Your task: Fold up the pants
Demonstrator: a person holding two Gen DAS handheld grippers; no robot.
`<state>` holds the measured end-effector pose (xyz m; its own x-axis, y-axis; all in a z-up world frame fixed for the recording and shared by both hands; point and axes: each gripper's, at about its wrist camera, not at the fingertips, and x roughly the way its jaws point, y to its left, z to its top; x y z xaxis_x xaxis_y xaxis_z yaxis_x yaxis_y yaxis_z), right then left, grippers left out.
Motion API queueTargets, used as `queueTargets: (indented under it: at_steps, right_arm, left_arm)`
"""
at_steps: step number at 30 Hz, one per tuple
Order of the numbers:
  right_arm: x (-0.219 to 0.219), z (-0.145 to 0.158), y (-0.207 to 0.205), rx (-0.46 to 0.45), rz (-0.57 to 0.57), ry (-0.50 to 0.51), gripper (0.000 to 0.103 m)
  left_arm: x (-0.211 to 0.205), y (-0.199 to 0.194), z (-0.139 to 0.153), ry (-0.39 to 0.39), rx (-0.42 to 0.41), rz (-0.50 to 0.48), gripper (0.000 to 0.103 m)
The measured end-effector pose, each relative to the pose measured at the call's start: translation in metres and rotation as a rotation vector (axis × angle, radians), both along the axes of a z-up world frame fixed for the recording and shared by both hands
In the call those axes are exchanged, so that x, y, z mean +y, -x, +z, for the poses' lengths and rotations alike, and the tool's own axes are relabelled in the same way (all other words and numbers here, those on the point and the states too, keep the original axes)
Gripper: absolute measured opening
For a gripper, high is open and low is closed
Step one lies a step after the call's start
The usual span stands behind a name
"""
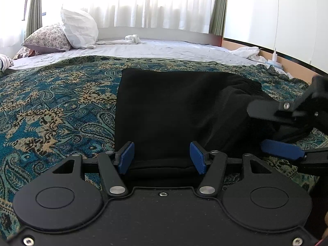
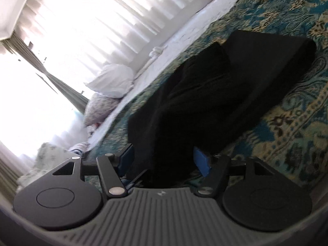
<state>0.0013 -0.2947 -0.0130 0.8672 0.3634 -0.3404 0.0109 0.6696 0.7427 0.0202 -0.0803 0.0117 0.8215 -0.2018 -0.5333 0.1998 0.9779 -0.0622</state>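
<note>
Here, both grippers, left gripper [image 1: 162, 156] and right gripper [image 2: 164, 160], half-open astride the black pants [image 1: 174, 110], grip unclear.

No readable text, label, brand or number anywhere in my two views. Only mark: small pale emblem [image 2: 160, 193] moulded on grey ribbed body of my right tongs [image 2: 164, 160], near its front edge; too small and blurred to read.
</note>
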Motion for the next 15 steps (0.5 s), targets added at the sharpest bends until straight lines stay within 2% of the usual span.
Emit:
queueTargets:
  at_steps: [4,9,12,14,15]
  right_arm:
    - [0.003,0.005,-0.013,-0.016,-0.028,0.025,0.07]
    - [-0.014,-0.005,-0.036,0.048,-0.172,0.011,0.071]
    - [-0.028,-0.005,-0.046,0.041,-0.257,0.022,0.071]
    - [-0.037,-0.004,-0.054,0.048,-0.299,0.038,0.064]
    - [-0.04,-0.004,-0.058,0.06,-0.315,0.053,0.047]
  left_arm:
    - [0.0,0.0,0.001,0.004,0.004,-0.001,0.058]
    - [0.001,0.001,0.001,0.007,0.002,-0.007,0.058]
    - [0.001,0.001,0.001,0.006,0.002,-0.006,0.058]
    - [0.001,0.001,0.001,0.006,0.004,-0.006,0.058]
    - [0.001,0.0,0.002,0.007,0.011,-0.002,0.058]
